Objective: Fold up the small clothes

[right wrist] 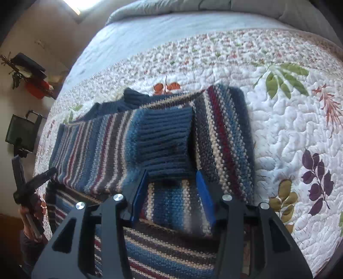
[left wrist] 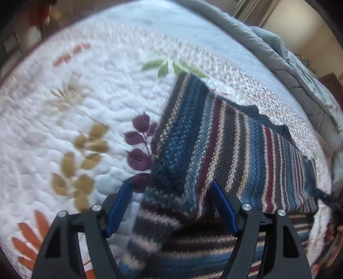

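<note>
A knit sweater [left wrist: 235, 139] [right wrist: 96, 150] striped in blue, dark red, cream and grey lies partly folded on a white quilt [left wrist: 85, 107] [right wrist: 289, 128] with leaf prints. My left gripper [left wrist: 171, 185] is open wide over the sweater's left edge, one finger above the quilt and the other above the knit, where a sleeve [left wrist: 182, 120] is laid across the body. My right gripper [right wrist: 172, 173] stands open just over the folded sleeve, whose ribbed navy cuff [right wrist: 165, 137] lies right in front of its blue pads [right wrist: 203, 193]. No pad presses on the fabric.
A grey duvet [left wrist: 300, 75] [right wrist: 171, 8] is bunched at the far end of the bed. A wall shelf with clutter [right wrist: 27, 68] and a dark screen [right wrist: 21, 133] sit beyond the bed's left side. A hand [right wrist: 32, 212] holds the other gripper's handle there.
</note>
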`<control>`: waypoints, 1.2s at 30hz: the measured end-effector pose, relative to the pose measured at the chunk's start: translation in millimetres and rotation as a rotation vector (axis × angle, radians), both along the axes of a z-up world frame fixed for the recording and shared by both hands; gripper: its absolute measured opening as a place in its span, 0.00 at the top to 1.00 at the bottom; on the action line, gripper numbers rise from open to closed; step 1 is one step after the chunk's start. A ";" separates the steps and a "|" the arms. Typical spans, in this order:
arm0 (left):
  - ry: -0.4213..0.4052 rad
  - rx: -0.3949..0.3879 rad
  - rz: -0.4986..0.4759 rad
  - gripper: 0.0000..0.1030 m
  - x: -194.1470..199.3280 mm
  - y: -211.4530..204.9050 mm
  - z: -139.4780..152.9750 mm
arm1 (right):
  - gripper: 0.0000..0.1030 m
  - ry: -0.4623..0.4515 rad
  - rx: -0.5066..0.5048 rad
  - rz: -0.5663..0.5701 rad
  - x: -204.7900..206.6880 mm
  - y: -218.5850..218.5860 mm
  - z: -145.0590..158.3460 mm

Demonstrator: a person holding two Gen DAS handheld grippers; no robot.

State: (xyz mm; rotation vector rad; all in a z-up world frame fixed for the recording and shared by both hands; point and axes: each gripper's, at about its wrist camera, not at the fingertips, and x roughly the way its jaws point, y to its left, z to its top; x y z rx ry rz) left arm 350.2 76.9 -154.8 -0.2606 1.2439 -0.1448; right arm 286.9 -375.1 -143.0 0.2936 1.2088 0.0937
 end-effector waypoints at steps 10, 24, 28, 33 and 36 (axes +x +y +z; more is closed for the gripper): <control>-0.001 0.034 0.002 0.79 1.7 -9.4 -1.3 | 0.98 0.009 0.035 0.073 7.4 21.5 -13.7; -0.048 0.152 -0.011 0.65 -12.7 -8.0 8.4 | 0.91 0.020 -0.095 -0.026 -16.6 -16.0 0.4; -0.043 0.150 -0.055 0.46 -50.5 -1.6 27.5 | 0.81 0.021 -0.104 0.042 -67.3 -1.8 15.5; -0.017 0.194 -0.154 0.39 -122.9 2.3 35.5 | 0.68 0.059 -0.084 0.072 -151.5 8.9 12.3; 0.022 0.166 -0.161 0.36 -166.0 13.0 34.8 | 0.65 0.086 -0.062 0.066 -200.9 10.9 2.2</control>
